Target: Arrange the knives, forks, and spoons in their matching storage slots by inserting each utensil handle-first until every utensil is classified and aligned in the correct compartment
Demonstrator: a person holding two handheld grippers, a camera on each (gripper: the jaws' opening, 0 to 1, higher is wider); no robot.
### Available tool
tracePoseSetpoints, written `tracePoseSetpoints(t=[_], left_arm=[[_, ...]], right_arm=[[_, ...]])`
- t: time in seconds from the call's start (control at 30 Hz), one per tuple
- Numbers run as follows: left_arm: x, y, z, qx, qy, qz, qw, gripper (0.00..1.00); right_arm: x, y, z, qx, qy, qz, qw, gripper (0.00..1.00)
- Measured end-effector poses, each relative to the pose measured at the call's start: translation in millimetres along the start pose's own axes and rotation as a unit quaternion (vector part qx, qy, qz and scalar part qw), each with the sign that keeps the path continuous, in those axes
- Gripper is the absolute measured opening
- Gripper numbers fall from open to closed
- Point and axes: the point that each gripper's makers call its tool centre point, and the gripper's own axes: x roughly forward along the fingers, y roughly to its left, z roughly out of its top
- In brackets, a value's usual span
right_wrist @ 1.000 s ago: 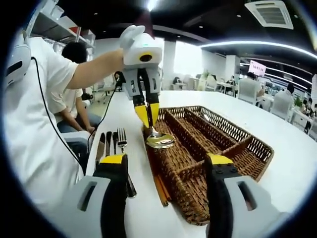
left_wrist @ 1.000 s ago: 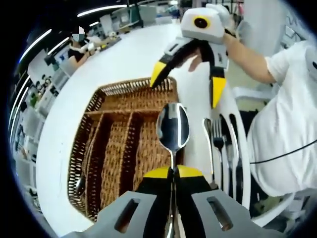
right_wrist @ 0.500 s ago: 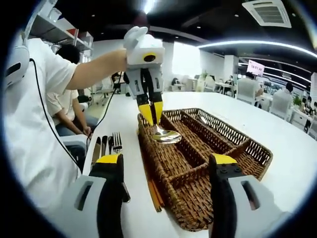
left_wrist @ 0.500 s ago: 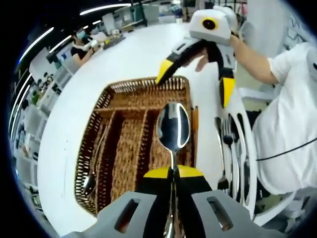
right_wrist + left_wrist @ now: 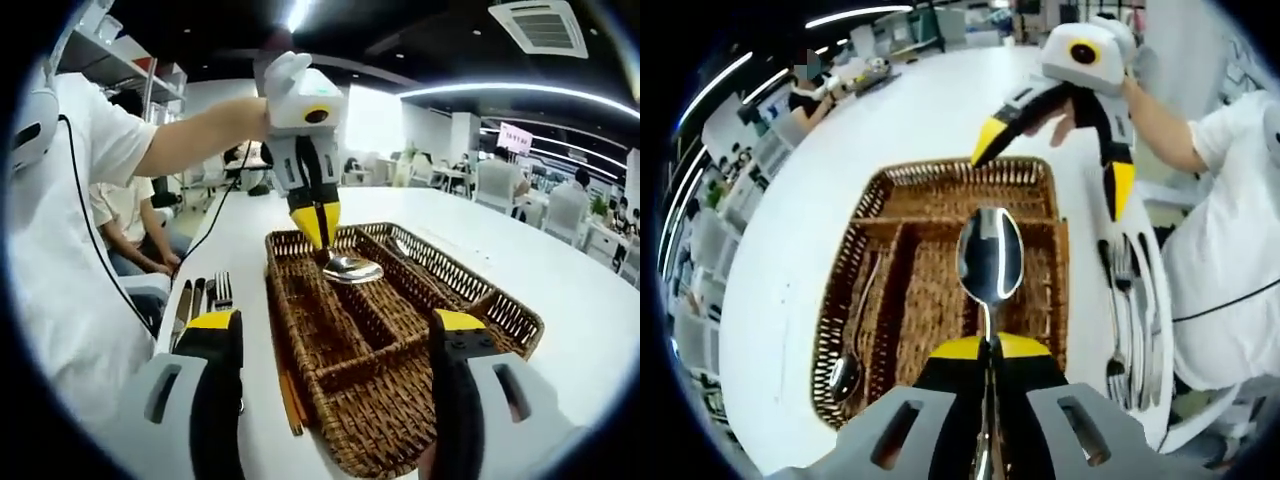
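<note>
Spoon (image 5: 990, 255) clenched by its handle in the left gripper (image 5: 989, 350), bowl poised above the wicker tray (image 5: 870, 200). Second spoon (image 5: 846, 372) already lying in a left compartment. Right gripper (image 5: 335, 330) spread wide, grasping nothing. Forks and knives (image 5: 1130, 300) waiting on the white table (image 5: 790, 200), right of the tray.

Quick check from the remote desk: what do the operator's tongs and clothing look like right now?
Both tongs have grey bodies, black jaws and yellow tips. The left tongs carry a white housing on top, as do the right tongs. The person wears a white short-sleeved shirt with a thin black cable across it.
</note>
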Motion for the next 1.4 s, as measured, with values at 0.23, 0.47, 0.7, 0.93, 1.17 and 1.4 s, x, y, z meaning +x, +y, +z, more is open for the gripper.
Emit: tracePoseSetpoints(t=[0.23,0.47,0.7,0.93,1.17,1.4], left_arm=[[3,18.9,3.6,0.001,-0.005,0.002,1.0000,0.02],[6,35.5,9.6,0.006,-0.009,0.004,0.9999,0.02],[11,54.0,14.3,0.008,-0.010,0.006,0.9999,0.02],[18,69.8,14.2,0.003,-0.010,0.005,0.9999,0.02],[27,89.3,13.4,-0.006,-0.013,0.007,0.9999,0.02],[40,103.0,9.8,-0.010,-0.013,0.003,0.9999,0.02]], right_arm=[[2,-8,1.3,0.002,-0.001,0.000,1.0000,0.81],[3,-14,2.1,0.004,-0.002,-0.002,1.0000,0.82],[7,-19,1.0,0.008,0.000,-0.002,1.0000,0.83],[9,-25,1.4,0.010,0.002,-0.003,0.9999,0.83],[10,-29,0.6,0.015,0.001,-0.004,0.9999,0.82],[10,-33,-0.5,0.021,0.001,-0.008,0.9998,0.82]])
